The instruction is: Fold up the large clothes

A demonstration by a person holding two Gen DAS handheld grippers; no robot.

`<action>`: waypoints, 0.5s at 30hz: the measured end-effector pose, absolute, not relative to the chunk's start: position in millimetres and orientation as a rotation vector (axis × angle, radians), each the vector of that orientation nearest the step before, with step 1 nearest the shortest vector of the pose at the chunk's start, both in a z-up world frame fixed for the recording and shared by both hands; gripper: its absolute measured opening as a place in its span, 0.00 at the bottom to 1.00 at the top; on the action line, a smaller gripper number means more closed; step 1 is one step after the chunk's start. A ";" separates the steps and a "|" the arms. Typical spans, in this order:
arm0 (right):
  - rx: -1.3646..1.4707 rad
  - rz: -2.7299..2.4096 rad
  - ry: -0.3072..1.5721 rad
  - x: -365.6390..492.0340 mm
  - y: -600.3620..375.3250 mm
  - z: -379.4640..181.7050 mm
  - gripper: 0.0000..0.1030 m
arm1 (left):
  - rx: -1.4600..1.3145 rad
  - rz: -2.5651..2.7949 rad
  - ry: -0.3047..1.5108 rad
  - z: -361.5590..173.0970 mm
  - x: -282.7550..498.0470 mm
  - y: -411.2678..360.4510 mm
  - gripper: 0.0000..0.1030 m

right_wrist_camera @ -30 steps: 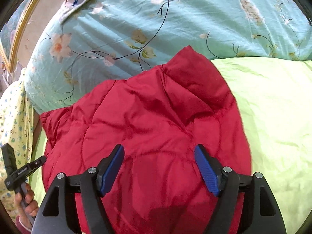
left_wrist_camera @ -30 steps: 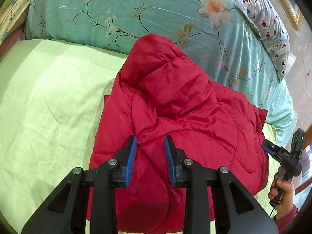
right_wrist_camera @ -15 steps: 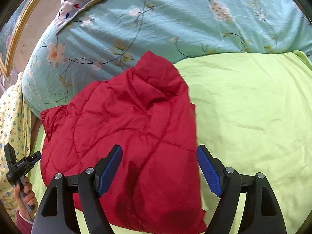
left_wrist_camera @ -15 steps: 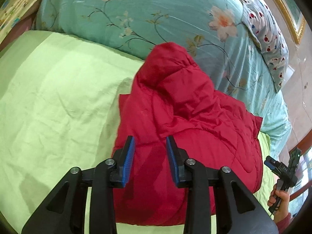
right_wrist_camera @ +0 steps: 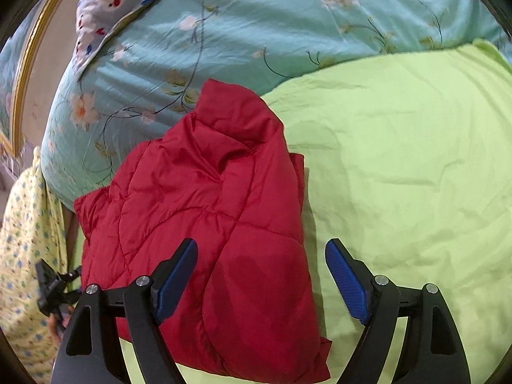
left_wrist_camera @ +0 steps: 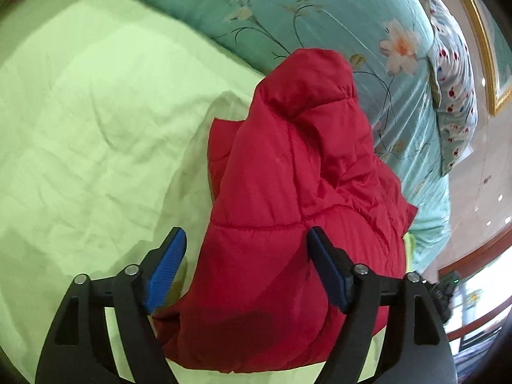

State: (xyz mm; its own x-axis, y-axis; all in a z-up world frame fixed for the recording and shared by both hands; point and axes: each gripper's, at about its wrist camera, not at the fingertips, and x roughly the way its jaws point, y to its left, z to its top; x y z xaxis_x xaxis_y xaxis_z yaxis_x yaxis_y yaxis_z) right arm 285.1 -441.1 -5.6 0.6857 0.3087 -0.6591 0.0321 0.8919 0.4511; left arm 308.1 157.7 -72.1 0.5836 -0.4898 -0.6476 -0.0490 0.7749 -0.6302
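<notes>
A red quilted puffer jacket [left_wrist_camera: 288, 198] lies folded in a compact bundle on the light green bed sheet [left_wrist_camera: 96, 128], its collar end toward the floral quilt. It also shows in the right wrist view [right_wrist_camera: 217, 224]. My left gripper [left_wrist_camera: 246, 265] is open and empty, hovering above the jacket's near end. My right gripper [right_wrist_camera: 260, 278] is open and empty, above the jacket's near right edge. Each gripper shows small at the edge of the other's view: the right gripper [left_wrist_camera: 443, 291], the left gripper [right_wrist_camera: 52, 284].
A teal floral quilt [right_wrist_camera: 256, 25] is bunched along the far side of the bed. A white patterned pillow [left_wrist_camera: 454, 89] lies beyond it. A yellow flowered cloth [right_wrist_camera: 25, 240] hangs at the left. The green sheet [right_wrist_camera: 400, 160] stretches right of the jacket.
My left gripper's jaws have opened wide from nearly shut. Both grippers have pulled back and up from the jacket, which now lies free on the sheet.
</notes>
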 end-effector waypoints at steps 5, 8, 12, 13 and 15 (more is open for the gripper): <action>0.517 0.200 0.839 292.9 -449.4 -21.8 0.83 | -0.663 -0.301 0.940 -77.2 312.9 155.3 0.79; 0.589 0.234 0.863 300.1 -455.4 -36.8 0.84 | -0.704 -0.351 0.955 -81.5 318.6 153.2 0.79; 0.669 0.296 0.876 310.7 -459.3 -56.1 0.87 | -0.731 -0.400 0.966 -85.7 324.4 145.8 0.80; 0.677 0.303 0.877 312.9 -459.3 -59.4 0.88 | -0.721 -0.408 0.970 -85.7 326.3 141.3 0.82; 0.692 0.317 0.877 316.6 -459.5 -63.5 0.93 | -0.696 -0.420 0.974 -85.3 330.3 134.0 0.84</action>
